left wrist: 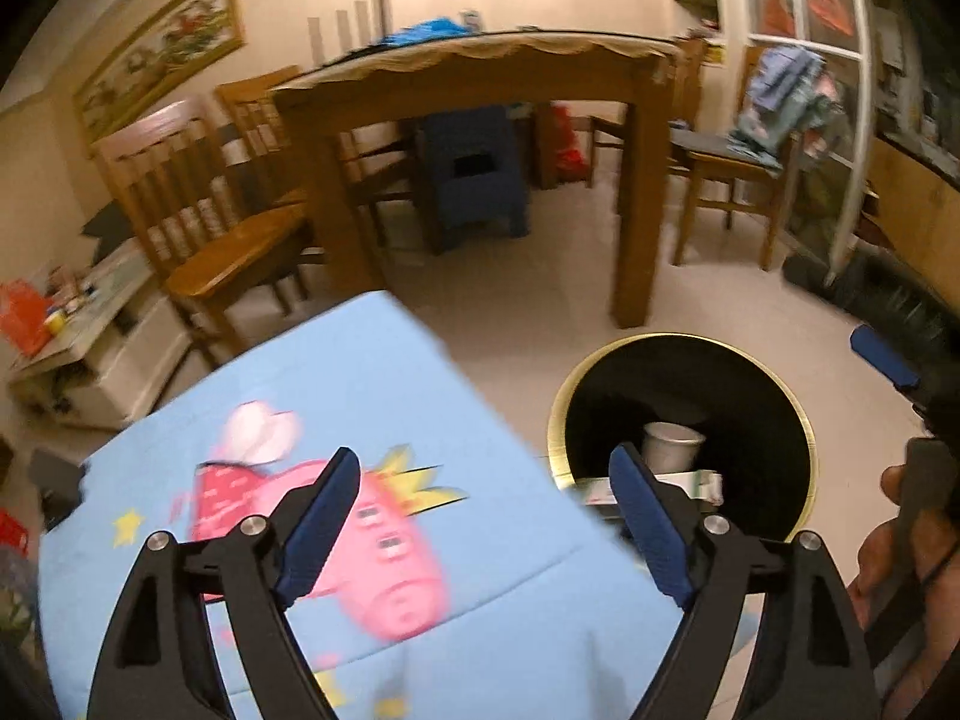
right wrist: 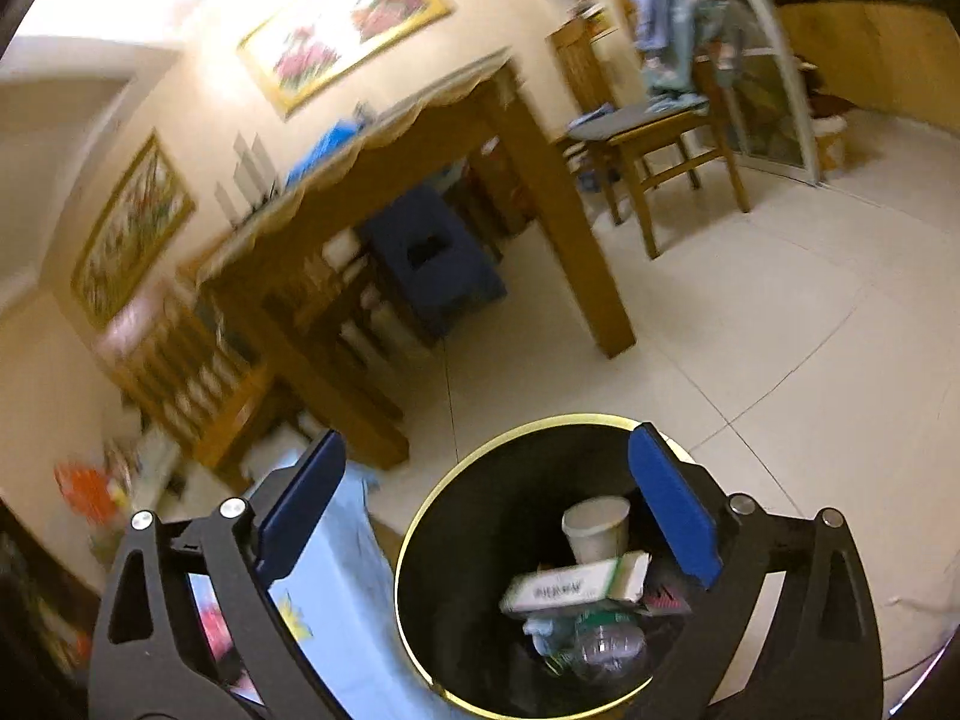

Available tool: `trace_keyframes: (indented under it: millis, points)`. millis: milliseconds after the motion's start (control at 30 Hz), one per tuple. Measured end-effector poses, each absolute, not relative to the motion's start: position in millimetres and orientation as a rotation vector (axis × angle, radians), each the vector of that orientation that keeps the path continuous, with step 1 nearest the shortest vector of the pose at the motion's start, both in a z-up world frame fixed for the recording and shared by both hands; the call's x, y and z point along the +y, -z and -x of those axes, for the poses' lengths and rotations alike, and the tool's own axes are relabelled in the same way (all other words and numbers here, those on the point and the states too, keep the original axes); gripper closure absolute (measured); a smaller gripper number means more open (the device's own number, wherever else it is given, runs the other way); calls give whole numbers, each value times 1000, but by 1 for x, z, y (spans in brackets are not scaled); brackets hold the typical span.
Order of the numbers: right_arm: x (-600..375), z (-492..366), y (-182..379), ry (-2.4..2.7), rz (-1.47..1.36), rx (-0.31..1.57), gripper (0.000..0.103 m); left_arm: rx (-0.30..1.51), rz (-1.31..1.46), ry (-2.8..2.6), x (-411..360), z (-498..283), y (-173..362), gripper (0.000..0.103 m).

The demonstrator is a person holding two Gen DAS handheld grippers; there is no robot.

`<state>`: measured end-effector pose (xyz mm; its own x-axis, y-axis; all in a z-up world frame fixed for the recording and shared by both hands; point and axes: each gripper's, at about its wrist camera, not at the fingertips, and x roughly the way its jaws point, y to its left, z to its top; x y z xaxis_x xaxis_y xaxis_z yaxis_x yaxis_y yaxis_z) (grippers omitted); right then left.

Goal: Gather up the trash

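Two wrist views over a waste bin beside a low worktop. The left gripper (left wrist: 486, 519) hangs above the light-blue cartoon-printed worktop (left wrist: 336, 372), its fingers (left wrist: 321, 525) spread wide with nothing between them. The right gripper (right wrist: 501, 516) is poised directly over the black bin (right wrist: 420, 546), fingers likewise wide apart and empty.

Step in hand, as judged: a drop into the bin appears complete, since both pairs of fingers are open and trash lies inside. The visible part of the worktop shows no loose litter, so the next move calls for locating any remaining item, then lowering open fingers around it before closing.

The trash rests within the bin, which stands on the tiled floor (right wrist: 750, 312) just beside the worktop's edge. It comprises a white paper cup (right wrist: 595, 528) standing roughly upright, a white-and-green carton (right wrist: 573, 585) lying tilted in front of it, and a crumpled clear plastic bottle (right wrist: 606, 648) beneath. A gold rim rings the bin's mouth. Both views are motion-blurred.
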<state>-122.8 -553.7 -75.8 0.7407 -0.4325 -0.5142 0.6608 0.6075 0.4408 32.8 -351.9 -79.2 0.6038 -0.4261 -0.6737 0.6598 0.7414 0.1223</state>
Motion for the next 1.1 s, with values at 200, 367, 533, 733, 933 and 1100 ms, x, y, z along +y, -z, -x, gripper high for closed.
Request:
trace_keyframes:
  millis: [200, 367, 533, 733, 933, 1100]
  points:
    - [-461, 37, 79, 429, -341, 605, 5, 637, -345, 424, -257, -40, 60, 7]
    - [-375, 2, 79, 299, -190, 703, 6, 649, -256, 299, -176, -48, 42, 7]
    - [-318, -11, 61, 199, -183, 737, 6, 630, -231, 151, -113, -47, 25, 7]
    - [-278, 10, -22, 165, -190, 573, 6, 583, -186, 71, -64, -36, 0, 7]
    - [-230, 38, -49, 54, -129, 469, 6, 557, -126, 56, -32, -28, -23, 7]
    - [-206, 38, -27, 36, -99, 528, 6, 576, -95, 67, -23, -20, -19, 7]
